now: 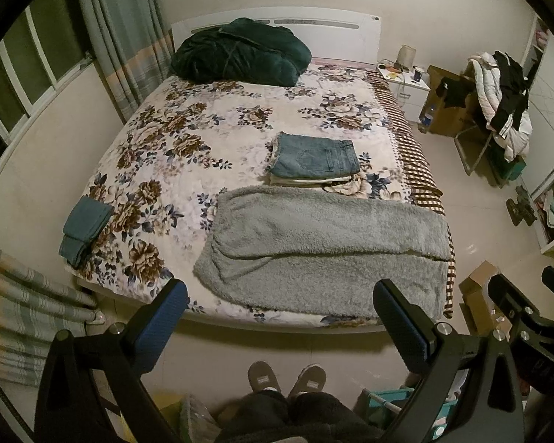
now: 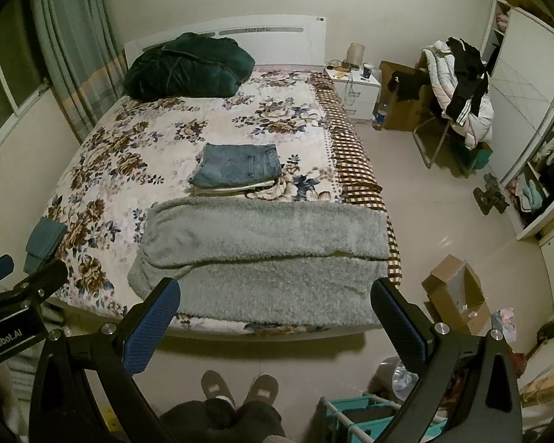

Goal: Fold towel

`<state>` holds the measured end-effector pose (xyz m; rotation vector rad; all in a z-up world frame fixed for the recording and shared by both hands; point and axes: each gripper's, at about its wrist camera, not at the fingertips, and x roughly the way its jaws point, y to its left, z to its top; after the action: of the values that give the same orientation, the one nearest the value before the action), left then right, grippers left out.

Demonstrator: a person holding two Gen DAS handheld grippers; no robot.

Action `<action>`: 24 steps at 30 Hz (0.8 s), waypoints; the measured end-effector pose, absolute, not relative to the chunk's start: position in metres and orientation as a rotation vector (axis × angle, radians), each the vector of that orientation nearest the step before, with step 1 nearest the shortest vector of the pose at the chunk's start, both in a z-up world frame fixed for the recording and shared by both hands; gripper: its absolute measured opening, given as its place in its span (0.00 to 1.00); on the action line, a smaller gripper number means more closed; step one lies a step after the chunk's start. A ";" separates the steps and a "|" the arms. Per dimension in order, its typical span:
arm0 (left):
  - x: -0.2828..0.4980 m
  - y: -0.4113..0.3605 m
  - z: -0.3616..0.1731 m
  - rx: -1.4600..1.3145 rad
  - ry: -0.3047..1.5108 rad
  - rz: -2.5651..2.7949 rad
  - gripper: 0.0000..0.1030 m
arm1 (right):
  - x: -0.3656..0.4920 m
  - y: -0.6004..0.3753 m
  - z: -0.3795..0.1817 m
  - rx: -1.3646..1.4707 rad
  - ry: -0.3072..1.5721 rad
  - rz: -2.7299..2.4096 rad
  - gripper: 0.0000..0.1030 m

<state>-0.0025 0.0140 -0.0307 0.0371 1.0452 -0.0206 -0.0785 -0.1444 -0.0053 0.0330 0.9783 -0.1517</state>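
A fluffy grey towel (image 1: 325, 251) lies spread across the near end of the bed, its far half folded over toward me, with the fold edge running left to right; the right wrist view shows the same grey towel (image 2: 262, 254). My left gripper (image 1: 280, 295) hangs open above the foot of the bed, holding nothing. My right gripper (image 2: 275, 295) is open too, just short of the towel's near edge and clear of it. In the left wrist view the right gripper (image 1: 528, 295) shows at the right edge.
Folded jeans (image 1: 314, 158) on a small stack sit behind the towel. A folded teal cloth (image 1: 85, 229) lies at the bed's left edge, a dark green quilt (image 1: 240, 51) by the headboard. A cardboard box (image 2: 458, 291) and a teal rack (image 2: 354, 417) stand on the floor right. The person's slippers (image 2: 240, 387) are below.
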 end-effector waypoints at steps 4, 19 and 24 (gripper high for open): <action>0.002 0.001 -0.029 0.042 1.032 0.020 1.00 | -0.073 -0.161 -0.016 0.044 0.988 -0.146 1.00; 0.168 -0.020 -0.138 0.052 1.096 0.149 1.00 | 0.100 -0.245 -0.127 0.130 1.060 -0.304 1.00; 0.272 -0.005 -0.220 0.009 1.208 0.217 1.00 | 0.213 -0.301 -0.213 0.279 1.146 -0.396 1.00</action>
<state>0.2721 -0.0047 -0.2198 0.0088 1.2084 0.2169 0.2126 -0.3014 -0.2128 0.2792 1.1462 -0.3958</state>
